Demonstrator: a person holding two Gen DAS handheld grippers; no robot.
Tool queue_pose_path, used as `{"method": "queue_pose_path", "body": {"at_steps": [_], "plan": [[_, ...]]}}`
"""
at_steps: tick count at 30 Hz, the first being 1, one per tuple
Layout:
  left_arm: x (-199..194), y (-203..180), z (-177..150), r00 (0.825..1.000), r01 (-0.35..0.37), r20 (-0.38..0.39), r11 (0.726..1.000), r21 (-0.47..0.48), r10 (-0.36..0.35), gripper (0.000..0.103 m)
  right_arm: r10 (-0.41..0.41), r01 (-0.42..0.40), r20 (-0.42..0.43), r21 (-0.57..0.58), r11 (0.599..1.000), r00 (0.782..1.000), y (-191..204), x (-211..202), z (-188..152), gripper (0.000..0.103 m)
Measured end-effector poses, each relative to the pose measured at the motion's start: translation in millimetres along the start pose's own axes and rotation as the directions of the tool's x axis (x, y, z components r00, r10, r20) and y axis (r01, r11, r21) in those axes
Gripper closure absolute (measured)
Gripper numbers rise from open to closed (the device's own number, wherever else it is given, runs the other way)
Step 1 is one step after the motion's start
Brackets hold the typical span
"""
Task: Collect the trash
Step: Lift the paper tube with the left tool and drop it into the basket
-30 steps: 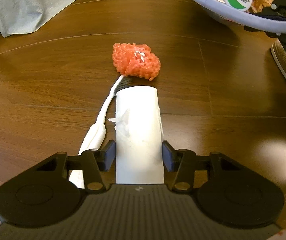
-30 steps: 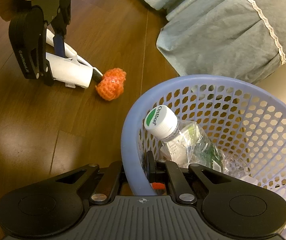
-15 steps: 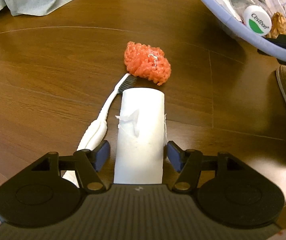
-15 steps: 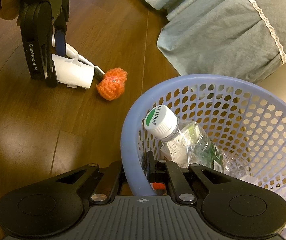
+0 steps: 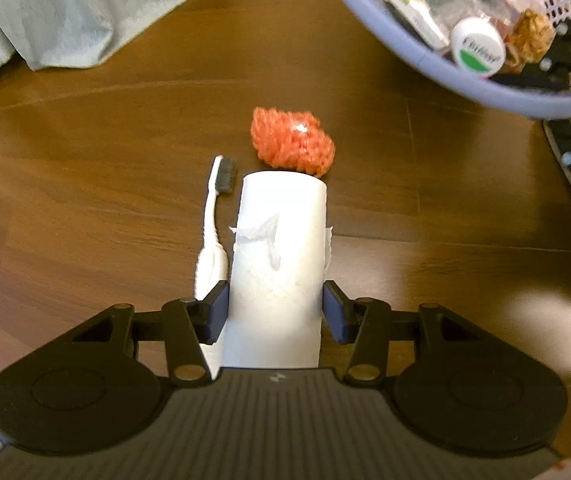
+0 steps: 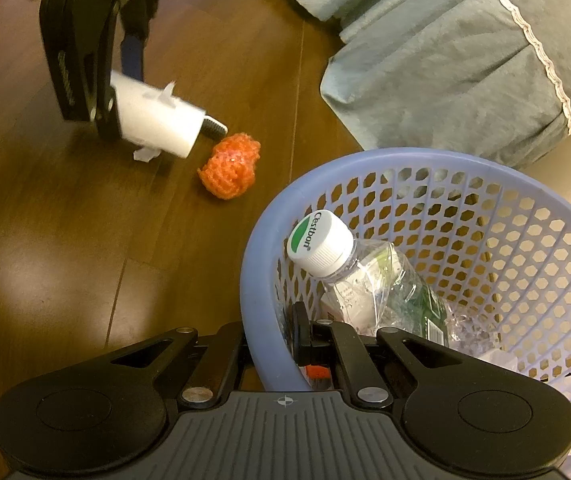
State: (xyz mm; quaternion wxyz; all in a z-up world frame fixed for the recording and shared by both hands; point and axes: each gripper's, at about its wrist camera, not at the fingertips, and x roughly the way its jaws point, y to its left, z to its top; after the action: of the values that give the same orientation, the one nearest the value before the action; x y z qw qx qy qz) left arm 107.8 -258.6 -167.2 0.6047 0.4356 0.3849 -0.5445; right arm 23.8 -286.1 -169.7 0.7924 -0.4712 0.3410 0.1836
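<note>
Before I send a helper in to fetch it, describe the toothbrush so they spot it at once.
Start at the lavender basket and look out across the dark wood floor to the orange mesh ball. Just beside the ball lies the toothbrush, flat on the boards alongside the white cardboard tube. It is the only long, thin thing there: white handle, dark bristles.
</note>
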Motion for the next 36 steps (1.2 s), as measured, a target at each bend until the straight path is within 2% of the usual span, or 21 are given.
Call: {"method": "queue_pose_path", "body": {"at_steps": [9,19,26,36], "plan": [[-58,3,9,0.997,-0.079,0.015,0.996,0.035,0.078,0.059,0.039,-0.038,0.047,-0.024,0.999,0.998,12,-14,8,0.101],[-110,6,6,0.993,-0.12,0.017,0.992,0.036,0.12,0.059,0.07,-0.066,0.069,-0.057,0.996,0.995,28,-25,15,0.101],[-128,1,13,0.995,-0.1,0.022,0.994,0.034,0.099,0.059,0.078,-0.074,0.062,-0.072,0.995,0.995,29,-22,15,0.101],[-147,-9,36,0.995,-0.066,0.08,0.997,0.037,0.063,0.059,0.077,-0.074,0.062,-0.052,0.996,0.995,26,-21,17,0.101]]}}
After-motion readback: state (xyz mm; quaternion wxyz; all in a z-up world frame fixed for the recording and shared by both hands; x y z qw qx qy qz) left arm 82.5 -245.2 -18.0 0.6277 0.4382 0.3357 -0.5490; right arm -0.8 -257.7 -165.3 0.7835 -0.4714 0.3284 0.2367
